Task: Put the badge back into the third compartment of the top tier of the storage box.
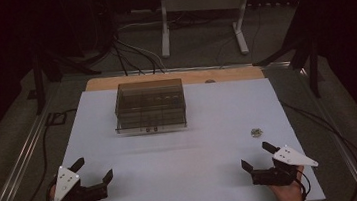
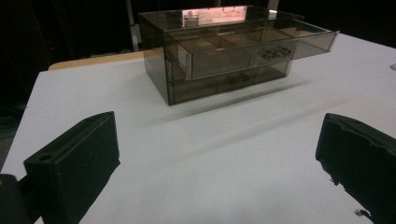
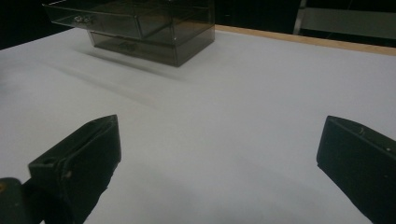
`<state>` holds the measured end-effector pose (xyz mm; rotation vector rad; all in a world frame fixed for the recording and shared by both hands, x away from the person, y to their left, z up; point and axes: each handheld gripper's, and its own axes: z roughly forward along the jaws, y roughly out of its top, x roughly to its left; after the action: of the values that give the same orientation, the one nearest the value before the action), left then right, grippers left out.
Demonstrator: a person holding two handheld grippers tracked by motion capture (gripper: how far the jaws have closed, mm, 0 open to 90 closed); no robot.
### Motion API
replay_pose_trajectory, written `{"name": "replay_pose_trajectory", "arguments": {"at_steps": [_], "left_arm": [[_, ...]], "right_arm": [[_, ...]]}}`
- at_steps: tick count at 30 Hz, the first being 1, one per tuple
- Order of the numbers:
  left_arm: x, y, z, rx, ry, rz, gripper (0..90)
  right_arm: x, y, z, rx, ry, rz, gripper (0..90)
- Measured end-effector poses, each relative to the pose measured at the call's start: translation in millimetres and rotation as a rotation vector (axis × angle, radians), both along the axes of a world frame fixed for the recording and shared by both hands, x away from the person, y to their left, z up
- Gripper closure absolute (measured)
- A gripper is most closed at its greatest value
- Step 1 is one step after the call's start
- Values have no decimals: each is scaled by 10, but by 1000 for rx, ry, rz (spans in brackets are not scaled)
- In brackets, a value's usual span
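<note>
A smoky clear plastic drawer box (image 1: 150,106) stands at the back middle of the white table (image 1: 182,150). Its upper drawer (image 2: 261,46) is pulled out toward the front, and the lower one looks pushed in. A small shiny object (image 1: 256,132) lies on the table at the right. My left gripper (image 1: 92,171) rests near the front left edge, open and holding nothing. My right gripper (image 1: 258,156) rests near the front right edge, open and holding nothing, a little in front of the small object. The box (image 3: 140,28) lies far ahead of both grippers.
A strip of bare wood (image 1: 174,77) borders the table's far edge. Cables (image 1: 131,55) and a white stand's legs (image 1: 198,23) are on the floor behind. Dark stands (image 1: 307,52) flank the table. A wide stretch of white tabletop lies between the grippers and the box.
</note>
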<state>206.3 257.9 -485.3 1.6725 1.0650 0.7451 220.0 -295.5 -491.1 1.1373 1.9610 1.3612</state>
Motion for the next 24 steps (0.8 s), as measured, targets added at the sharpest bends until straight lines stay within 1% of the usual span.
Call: {"name": "replay_pose_trajectory", "arguments": {"at_steps": [3, 8, 12, 14, 16, 20, 24], "left_arm": [[2, 7, -6, 5, -3, 11, 4], [12, 12, -21, 28, -3, 26, 4], [18, 8, -31, 23, -7, 33, 4], [16, -1, -31, 31, -11, 38, 4], [14, -4, -30, 28, -13, 43, 4], [8, -5, -30, 29, -17, 54, 4], [13, -8, -34, 25, -18, 60, 4]], "right_arm": [[-4, -7, -2, 3, 5, -6, 2], [-3, -11, 4, -1, 0, -9, 2], [-8, -12, 5, -3, 1, -13, 2], [-4, -18, 5, 5, 2, -14, 2], [-1, -22, 6, 6, 2, -17, 3], [7, -33, 12, -16, 0, -20, 3], [18, -34, 49, -34, 9, -31, 3]]}}
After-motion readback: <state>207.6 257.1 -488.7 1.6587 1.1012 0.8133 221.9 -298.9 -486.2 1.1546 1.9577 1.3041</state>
